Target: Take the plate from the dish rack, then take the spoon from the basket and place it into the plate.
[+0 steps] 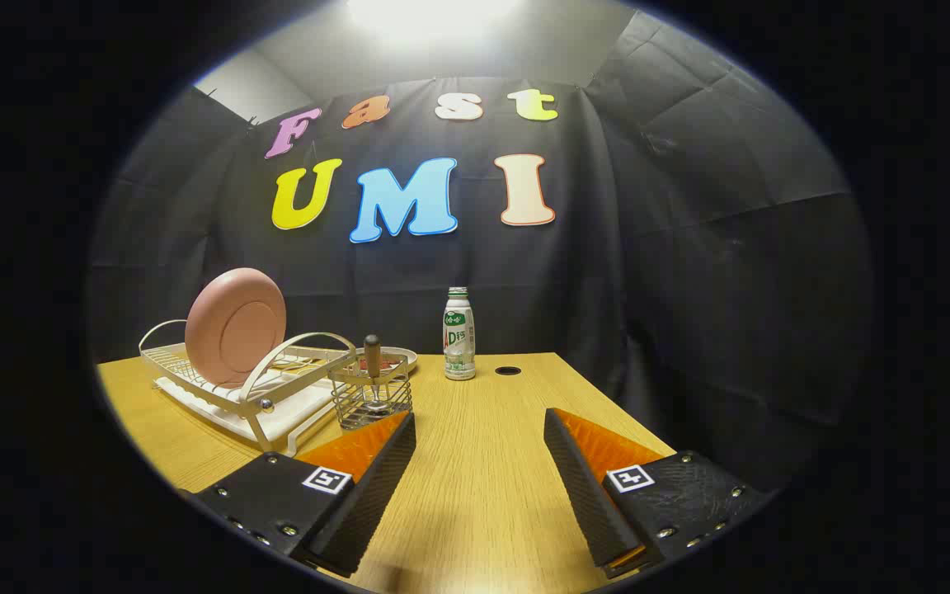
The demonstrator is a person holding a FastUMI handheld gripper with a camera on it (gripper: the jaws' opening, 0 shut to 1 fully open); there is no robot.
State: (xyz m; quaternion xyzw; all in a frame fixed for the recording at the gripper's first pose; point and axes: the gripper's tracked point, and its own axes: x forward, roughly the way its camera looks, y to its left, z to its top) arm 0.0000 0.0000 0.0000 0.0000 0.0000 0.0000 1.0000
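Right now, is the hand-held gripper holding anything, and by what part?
Nothing held. The hand-held gripper is open over bare table; the pink plate stands in the dish rack, the spoon in its wire basket.

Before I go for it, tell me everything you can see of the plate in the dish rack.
The plate is round, pale pink and matte, possibly plastic or ceramic, with a raised circular foot ring on the face turned this way. It stands on edge, leaning slightly, its lower rim slotted into the wires of the white dish rack on the wooden table. Only the rack touches it. It sits beyond and to the left of the gripper, whose fingers are spread open on nothing, and behind the wire basket.
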